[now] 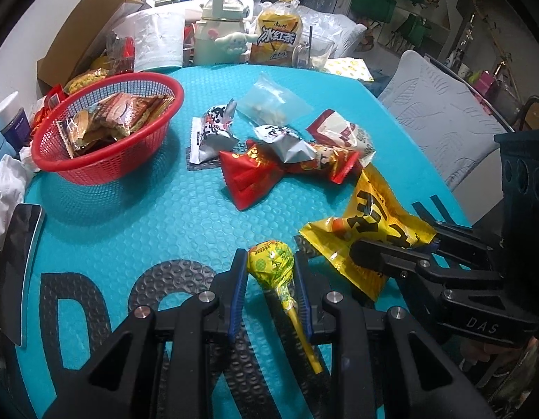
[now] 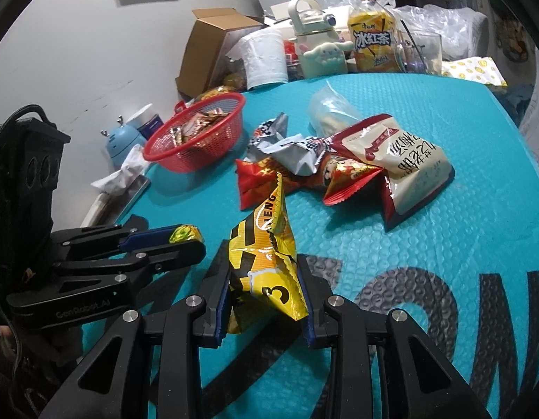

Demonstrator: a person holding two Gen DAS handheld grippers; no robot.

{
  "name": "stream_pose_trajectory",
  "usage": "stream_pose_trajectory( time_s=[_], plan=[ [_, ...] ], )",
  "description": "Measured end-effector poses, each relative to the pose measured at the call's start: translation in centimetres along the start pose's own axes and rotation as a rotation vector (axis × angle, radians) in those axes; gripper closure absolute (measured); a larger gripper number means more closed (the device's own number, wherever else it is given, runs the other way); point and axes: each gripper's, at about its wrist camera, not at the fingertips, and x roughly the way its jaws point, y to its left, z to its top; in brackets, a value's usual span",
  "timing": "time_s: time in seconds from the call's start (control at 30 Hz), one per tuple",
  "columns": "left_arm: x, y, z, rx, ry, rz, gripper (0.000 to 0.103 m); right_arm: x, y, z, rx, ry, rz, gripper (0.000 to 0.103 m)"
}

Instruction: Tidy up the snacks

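My left gripper (image 1: 271, 262) is shut on a yellow-green wrapped lollipop (image 1: 271, 256), its stick pointing back toward the camera. It also shows in the right wrist view (image 2: 185, 235). My right gripper (image 2: 262, 272) is shut on a yellow and black snack packet (image 2: 264, 244), which stands crumpled between the jaws; it shows too in the left wrist view (image 1: 374, 230). A red mesh basket (image 1: 77, 171) holding several brown snack packets sits at the left. Loose snacks lie mid-table: a red packet (image 1: 248, 174), silver-wrapped ones (image 1: 213, 132), a white and red bag (image 2: 409, 160).
The table is covered by a teal bubble mat (image 1: 164, 216). A phone (image 1: 21, 244) lies at its left edge. Behind stand a cardboard box (image 1: 91, 24), a cream bottle (image 1: 220, 24), an iced tea bottle (image 1: 276, 31), a glass (image 2: 423, 52) and tissue (image 1: 4, 188).
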Motion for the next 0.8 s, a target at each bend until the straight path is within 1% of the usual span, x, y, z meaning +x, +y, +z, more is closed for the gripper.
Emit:
stream_pose_trajectory(
  time_s=[0.2,0.43,0.53,0.8],
  plan=[
    [-1.5,0.1,0.3,0.002,-0.039,0.003,0.078,-0.6,1.5,0.6,-0.066,-0.004,0.014,0.072],
    [-3.1,1.0,0.9,-0.018,-0.085,0.014,0.078,-0.9,2.9,1.8,-0.097,-0.023,0.047,0.072],
    [-3.8,1.3,1.4,-0.027,-0.112,0.018,0.078,-1.3,3.7,2.9,-0.123,-0.042,0.065,0.072],
    [-6.3,2.6,3.2,-0.041,-0.201,0.049,0.078,-1.6,5.7,6.1,-0.222,-0.076,0.077,0.072]
  ],
)
